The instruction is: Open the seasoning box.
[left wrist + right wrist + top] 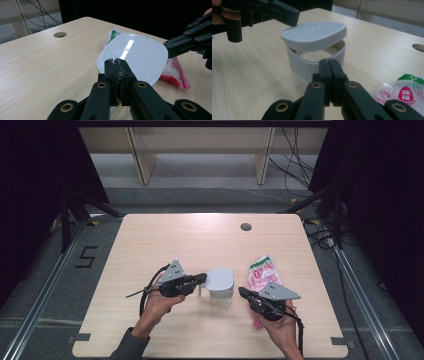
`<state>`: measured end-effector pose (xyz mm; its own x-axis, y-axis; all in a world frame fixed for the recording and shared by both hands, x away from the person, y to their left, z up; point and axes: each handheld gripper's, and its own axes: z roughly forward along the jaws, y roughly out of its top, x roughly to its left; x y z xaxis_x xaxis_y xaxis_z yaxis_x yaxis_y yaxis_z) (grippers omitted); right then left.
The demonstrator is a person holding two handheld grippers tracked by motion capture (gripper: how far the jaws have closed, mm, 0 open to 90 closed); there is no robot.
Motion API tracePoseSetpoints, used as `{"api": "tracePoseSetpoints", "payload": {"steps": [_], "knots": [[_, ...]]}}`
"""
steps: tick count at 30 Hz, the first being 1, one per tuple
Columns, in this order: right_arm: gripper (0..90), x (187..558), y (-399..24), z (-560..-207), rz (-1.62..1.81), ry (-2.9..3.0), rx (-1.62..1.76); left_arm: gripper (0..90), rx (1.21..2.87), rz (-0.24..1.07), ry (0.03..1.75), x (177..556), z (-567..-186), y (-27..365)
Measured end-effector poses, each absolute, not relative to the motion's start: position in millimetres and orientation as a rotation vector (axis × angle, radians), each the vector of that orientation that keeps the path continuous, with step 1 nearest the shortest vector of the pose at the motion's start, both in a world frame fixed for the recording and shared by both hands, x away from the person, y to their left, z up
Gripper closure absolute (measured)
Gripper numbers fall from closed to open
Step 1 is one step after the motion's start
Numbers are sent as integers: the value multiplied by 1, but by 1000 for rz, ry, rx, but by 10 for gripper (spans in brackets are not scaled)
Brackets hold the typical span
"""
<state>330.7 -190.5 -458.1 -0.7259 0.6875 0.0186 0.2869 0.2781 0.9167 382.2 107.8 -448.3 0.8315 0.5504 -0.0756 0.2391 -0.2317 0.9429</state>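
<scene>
A white, rounded-square lid (220,279) hovers tilted over its white container (304,66) near the middle of the table. My left gripper (117,65) is shut on the lid's near rim and holds it lifted off the container; from the other side the left gripper (292,15) is seen gripping the lid (314,32) at its edge. To the container's right, my right gripper (242,292) points at it with jaws shut and nothing between them. From its own camera, the right gripper (330,63) sits just short of the container wall.
A pink and white snack bag (264,272) lies to the right of the container, beside the right hand. A cable hole (245,226) sits near the table's far edge. The wooden table (150,245) is bare at left and back.
</scene>
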Motion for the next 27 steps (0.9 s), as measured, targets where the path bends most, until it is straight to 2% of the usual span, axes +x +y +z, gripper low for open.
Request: {"api": "tracePoseSetpoints", "payload": {"steps": [19,24,27], "knots": [[900,339,-175,-448,1401,2210,823,869,1836,343,583,383,-448,111],[900,338,-172,-444,1416,2204,850,808,1855,363,589,381,-447,114],[900,339,-170,-442,1418,2199,837,723,1889,382,567,375,-445,116]]}}
